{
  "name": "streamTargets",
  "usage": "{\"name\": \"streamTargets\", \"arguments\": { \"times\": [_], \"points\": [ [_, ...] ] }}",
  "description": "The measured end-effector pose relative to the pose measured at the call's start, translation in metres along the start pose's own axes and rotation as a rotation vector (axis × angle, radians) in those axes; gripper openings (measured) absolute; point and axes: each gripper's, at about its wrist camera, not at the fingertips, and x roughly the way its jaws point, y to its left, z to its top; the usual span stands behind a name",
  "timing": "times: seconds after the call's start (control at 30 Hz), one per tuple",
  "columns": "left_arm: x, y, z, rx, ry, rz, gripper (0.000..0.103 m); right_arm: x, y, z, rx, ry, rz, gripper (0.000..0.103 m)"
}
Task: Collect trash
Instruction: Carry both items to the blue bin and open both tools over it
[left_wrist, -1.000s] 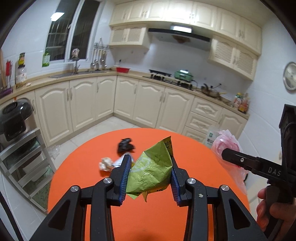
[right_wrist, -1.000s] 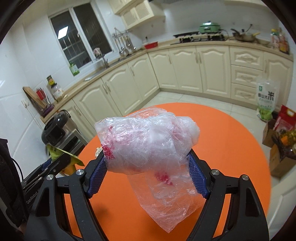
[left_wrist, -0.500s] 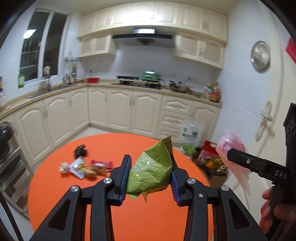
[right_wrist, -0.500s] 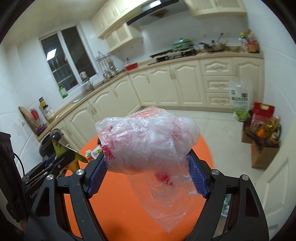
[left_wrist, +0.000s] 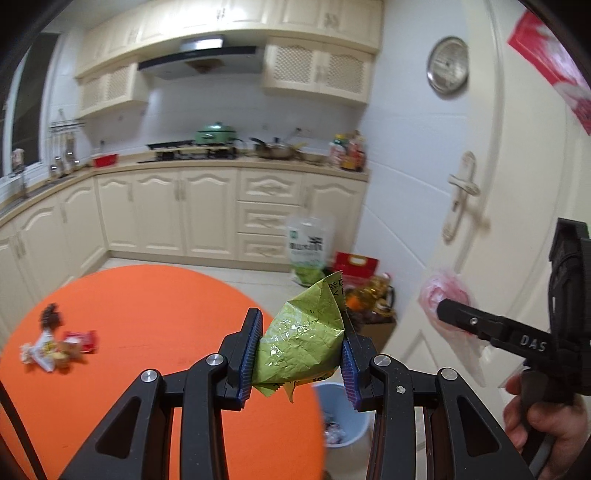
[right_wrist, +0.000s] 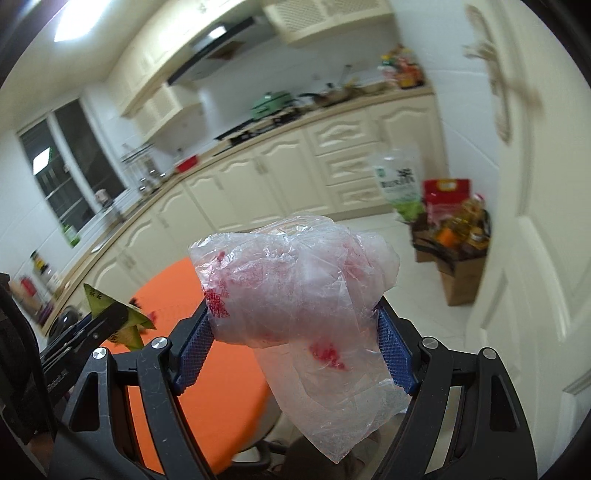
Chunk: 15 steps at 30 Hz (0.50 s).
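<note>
Standing largest in both views is the orange round table (left_wrist: 147, 314), with a pale blue bin (left_wrist: 341, 413) seen on the floor just past its near edge in the left wrist view; some wrappers appear to lie in the bin already; on the far left of the table a small heap of leftover scraps (left_wrist: 55, 343) is seen, well apart from both tools. A crumpled clear plastic bag (right_wrist: 295, 291) with red print is clamped between the blue pads of the right gripper (right_wrist: 295, 343), its loose tail hanging below; a creased green wrapper (left_wrist: 303, 343) is pinched between the pads of the left gripper (left_wrist: 297, 354), held above the table's edge and near the bin.

The step in hand is judged to be the carry, with both pieces held off the table and not yet dropped; the bin is hidden in the right wrist view, so how near the bag is to it cannot be told.

The next move would call for each load to be brought over the bin's mouth and the jaws parted there; the light bag may cling to a pad, so a clean release should be watched for; the scraps on the table would be left for another trip.
</note>
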Motion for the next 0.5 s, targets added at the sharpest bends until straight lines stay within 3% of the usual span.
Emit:
{"name": "streamTargets", "arguments": {
  "times": [0.27, 0.5],
  "points": [
    [0.075, -0.022, 0.017, 0.035, 0.121, -0.087, 0.035, 0.025, -0.078, -0.001, 0.100, 0.052, -0.070, 0.078],
    [0.168, -0.038, 0.003, 0.045, 0.307, -0.107, 0.035, 0.076, -0.154, -0.021, 0.245, 0.160, -0.104, 0.078]
  ]
}}
